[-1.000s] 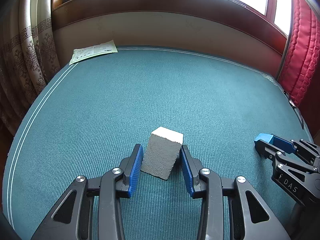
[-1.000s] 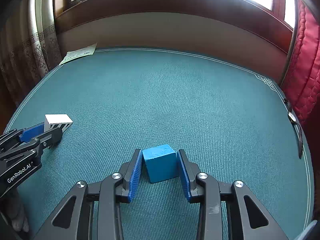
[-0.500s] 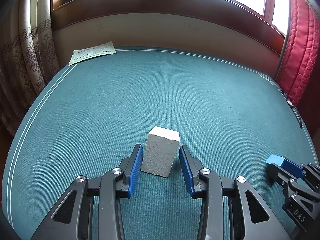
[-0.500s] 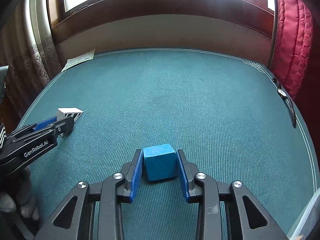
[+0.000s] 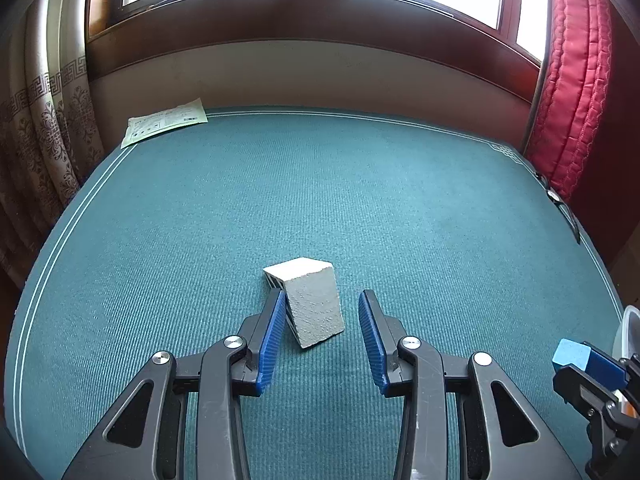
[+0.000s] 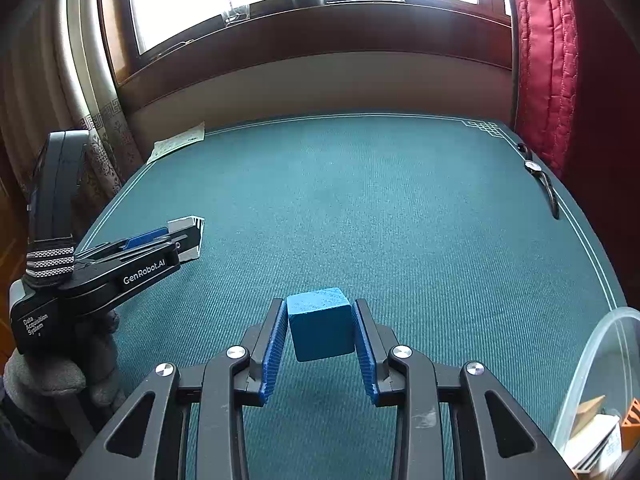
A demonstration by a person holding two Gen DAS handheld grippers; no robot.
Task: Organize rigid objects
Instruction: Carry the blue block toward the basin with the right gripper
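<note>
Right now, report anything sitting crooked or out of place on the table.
The white block sits skewed between the open left gripper fingers: it touches the left pad only, with a gap on the right. A wristwatch lies at the table's far right edge. Otherwise nothing stands out.

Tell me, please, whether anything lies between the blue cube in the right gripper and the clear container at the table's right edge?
Nothing visible does. The right gripper holds the blue cube, and only bare green table lies between it and the clear container.
</note>
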